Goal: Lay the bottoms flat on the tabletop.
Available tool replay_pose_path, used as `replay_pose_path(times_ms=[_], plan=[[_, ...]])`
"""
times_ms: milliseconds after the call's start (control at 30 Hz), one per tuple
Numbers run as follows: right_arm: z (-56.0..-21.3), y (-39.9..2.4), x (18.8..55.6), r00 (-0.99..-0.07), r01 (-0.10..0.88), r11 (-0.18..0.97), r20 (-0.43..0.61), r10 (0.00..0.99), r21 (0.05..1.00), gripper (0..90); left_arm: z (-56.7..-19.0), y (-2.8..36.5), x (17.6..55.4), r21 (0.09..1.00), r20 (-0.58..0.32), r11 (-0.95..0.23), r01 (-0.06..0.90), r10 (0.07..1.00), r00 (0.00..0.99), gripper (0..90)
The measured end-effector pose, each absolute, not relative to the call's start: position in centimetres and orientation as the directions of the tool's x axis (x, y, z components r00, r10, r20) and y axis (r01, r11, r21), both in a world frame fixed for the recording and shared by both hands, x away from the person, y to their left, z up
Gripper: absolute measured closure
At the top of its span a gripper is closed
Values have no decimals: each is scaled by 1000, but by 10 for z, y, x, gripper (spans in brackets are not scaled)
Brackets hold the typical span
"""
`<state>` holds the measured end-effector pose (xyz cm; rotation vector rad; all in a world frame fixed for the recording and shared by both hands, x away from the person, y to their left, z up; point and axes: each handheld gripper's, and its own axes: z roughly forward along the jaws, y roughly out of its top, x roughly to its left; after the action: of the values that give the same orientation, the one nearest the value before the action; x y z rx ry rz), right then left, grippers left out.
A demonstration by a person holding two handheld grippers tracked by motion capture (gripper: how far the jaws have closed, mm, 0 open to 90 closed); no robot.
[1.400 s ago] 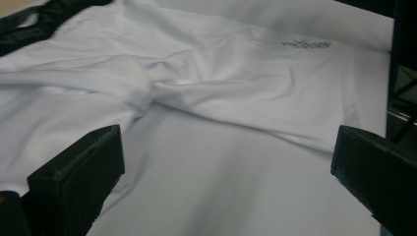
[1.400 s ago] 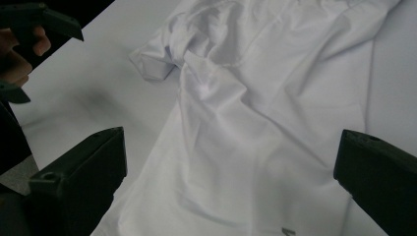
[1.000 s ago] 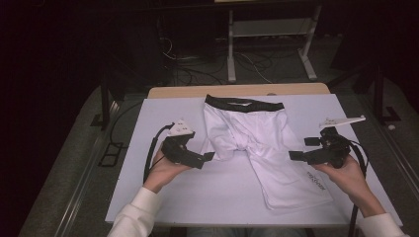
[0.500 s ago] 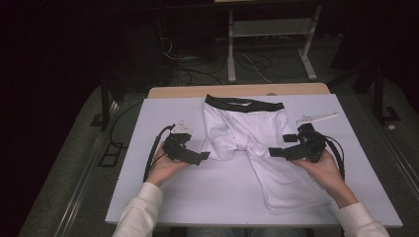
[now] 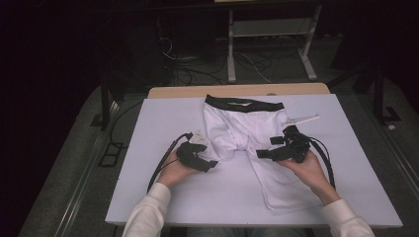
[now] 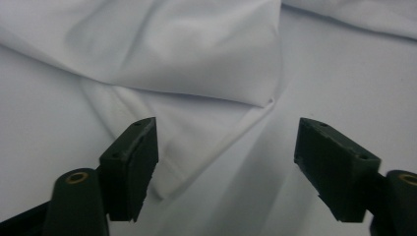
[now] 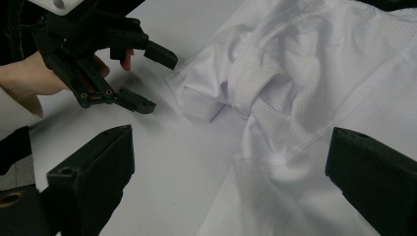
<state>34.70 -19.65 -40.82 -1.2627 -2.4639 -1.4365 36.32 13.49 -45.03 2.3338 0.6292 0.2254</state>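
Observation:
White shorts [image 5: 245, 129] with a black waistband [image 5: 244, 103] lie flat on the white table cover, and their left leg is bunched and folded inward. My left gripper [image 5: 213, 163] sits low at that folded leg. In the left gripper view its jaws [image 6: 226, 162] straddle the hem corner of the fabric [image 6: 196, 64]; they have just been closing, but the pads stand apart from the cloth. My right gripper [image 5: 261, 153] hovers over the crotch and right leg, jaws wide [image 7: 231, 177] with mesh fabric [image 7: 305, 73] ahead. The right gripper view also shows the left gripper [image 7: 152, 78].
The white table cover [image 5: 148, 197] has bare room left, right and in front of the shorts. A wooden table edge [image 5: 178, 92] runs along the far side. Beyond it lie floor cables and a metal frame [image 5: 230, 49]. Gripper cables trail beside both wrists.
Both grippers moved inward toward the shorts. The left one sank to the folded left leg and its jaws narrowed. The right one slid left over the shorts.

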Motion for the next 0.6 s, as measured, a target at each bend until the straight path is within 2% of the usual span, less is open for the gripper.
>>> replay_pose_path(times_ms=[167,267,333,467,600], plan=[[-412,-194,349,-672,652,249,393,627,717,44,-455,129,363,669,12,-660,342,469,883,405],[-414,-190,351,-672,655,250,397,625,713,45,-456,126,364,684,23,-660,311,445,895,535],[-416,-185,353,-675,655,256,397,622,711,46,-456,122,362,693,28,-662,285,419,907,675],[-420,-173,358,-682,654,268,398,613,708,47,-457,117,359,695,41,-667,267,407,913,863],[-424,-158,361,-693,654,284,403,599,702,48,-453,116,359,692,-13,-656,302,406,914,897]])
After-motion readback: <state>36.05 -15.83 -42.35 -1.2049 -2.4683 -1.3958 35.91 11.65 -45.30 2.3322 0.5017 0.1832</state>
